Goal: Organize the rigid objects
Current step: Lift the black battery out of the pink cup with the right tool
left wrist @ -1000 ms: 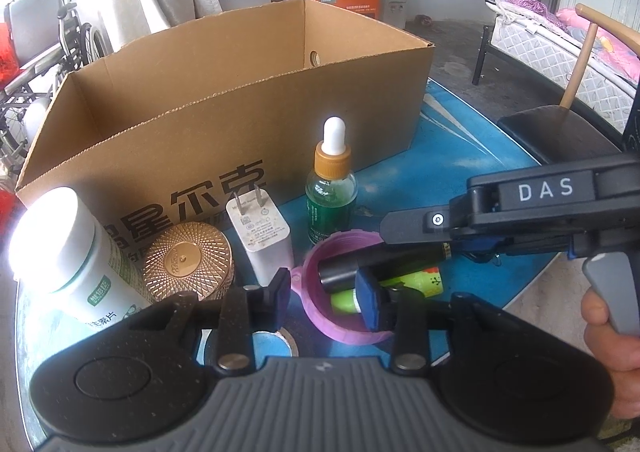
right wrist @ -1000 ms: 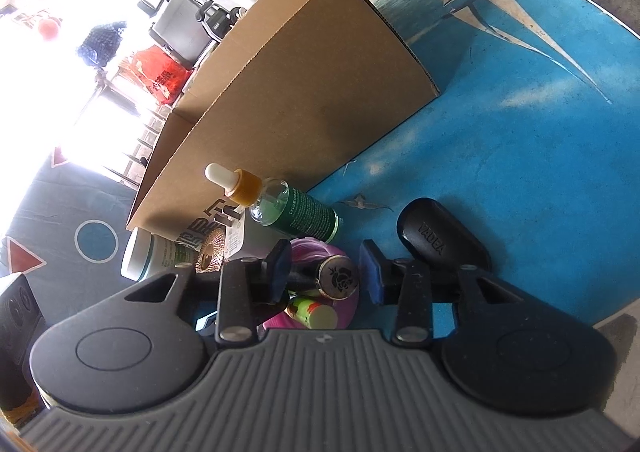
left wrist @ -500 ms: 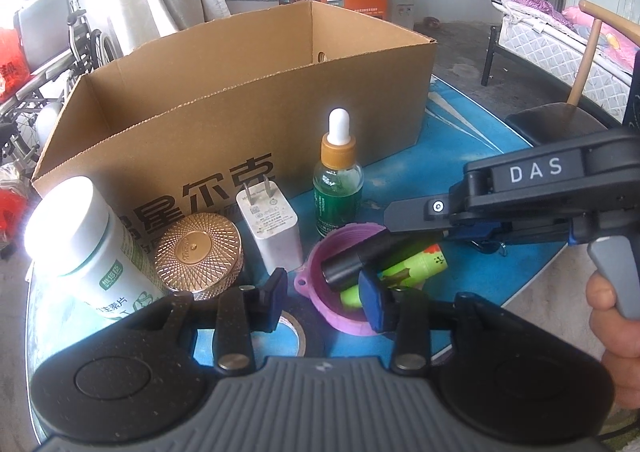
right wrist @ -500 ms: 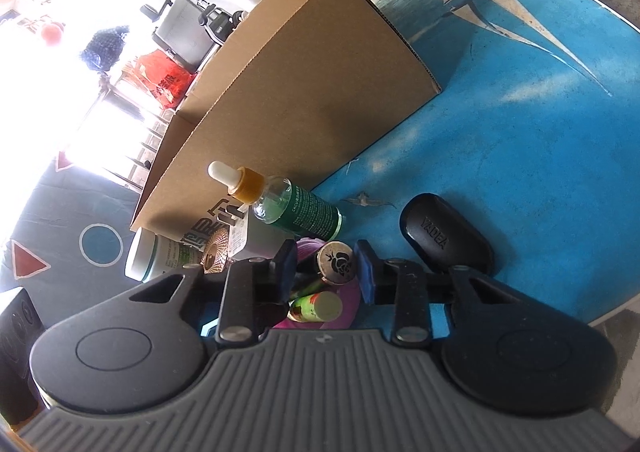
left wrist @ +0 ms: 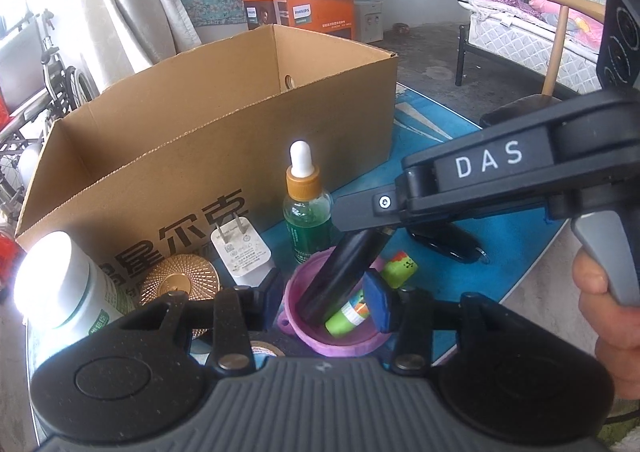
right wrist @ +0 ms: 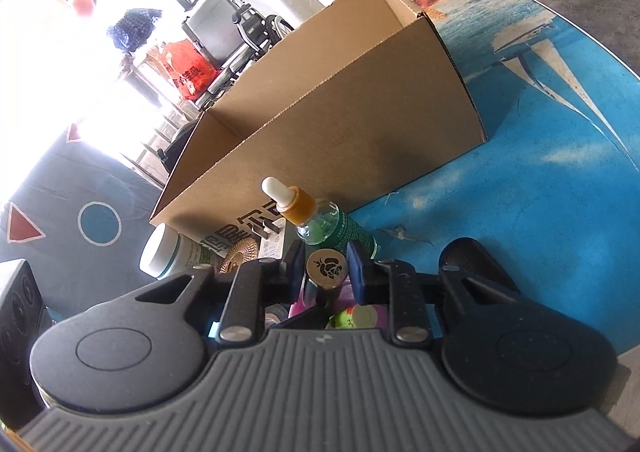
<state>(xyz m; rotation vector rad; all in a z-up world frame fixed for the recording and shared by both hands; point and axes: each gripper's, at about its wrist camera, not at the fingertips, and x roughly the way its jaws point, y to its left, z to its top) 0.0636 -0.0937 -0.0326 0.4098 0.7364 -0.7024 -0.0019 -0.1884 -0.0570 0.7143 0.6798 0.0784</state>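
A pink bowl [left wrist: 348, 348] on the blue table holds a black tube [left wrist: 340, 276] and a green tube [left wrist: 348, 312]. My right gripper [right wrist: 326, 270] comes in from the right and its jaws are closing on the black tube's gold rose-marked cap [right wrist: 326, 267], pads against it. The tube leans steeply, with its lower end still in the bowl. My left gripper [left wrist: 325, 298] hovers low at the bowl's near side, its jaws opening, the bowl and tubes between the fingers and nothing gripped. Behind stands an open cardboard box [left wrist: 200, 140].
In front of the box stand a green dropper bottle [left wrist: 307, 212], a white charger [left wrist: 240, 252], a gold lid [left wrist: 180, 284] and a white jar [left wrist: 64, 292]. A black case [left wrist: 448, 240] lies to the right. A tape roll [left wrist: 264, 350] lies under my left gripper.
The right gripper's jaws closed onto the black tube's cap and raised that end, so the tube went from lying flat to leaning steeply. The left jaws widened slightly.
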